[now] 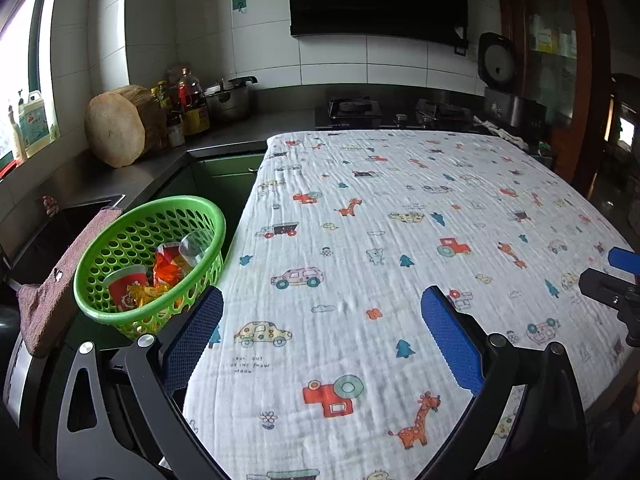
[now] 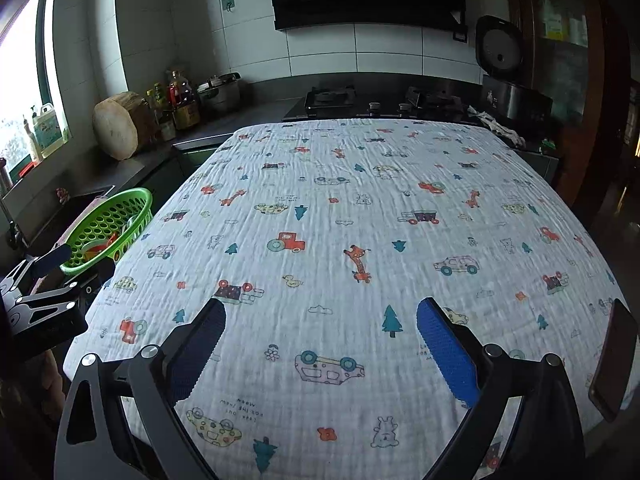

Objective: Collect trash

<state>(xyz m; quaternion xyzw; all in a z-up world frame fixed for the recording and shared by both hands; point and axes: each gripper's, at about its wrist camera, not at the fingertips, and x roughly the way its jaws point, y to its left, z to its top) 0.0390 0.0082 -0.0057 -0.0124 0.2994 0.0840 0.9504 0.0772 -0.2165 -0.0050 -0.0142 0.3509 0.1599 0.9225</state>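
Right gripper (image 2: 320, 320) wide apart above patterned tablecloth (image 2: 340, 220)

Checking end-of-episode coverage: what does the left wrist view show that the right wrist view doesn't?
Left wrist only: inside the green basket, a red cup, orange wrappers and a clear plastic cup. Right wrist only: a dark phone at the table's right edge. Both: the printed tablecloth, the stove, and both grippers open, holding nothing.

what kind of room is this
A home kitchen, most likely: a gas stove on the back counter, a rice cooker with its lid up, and a sink near the green basket.
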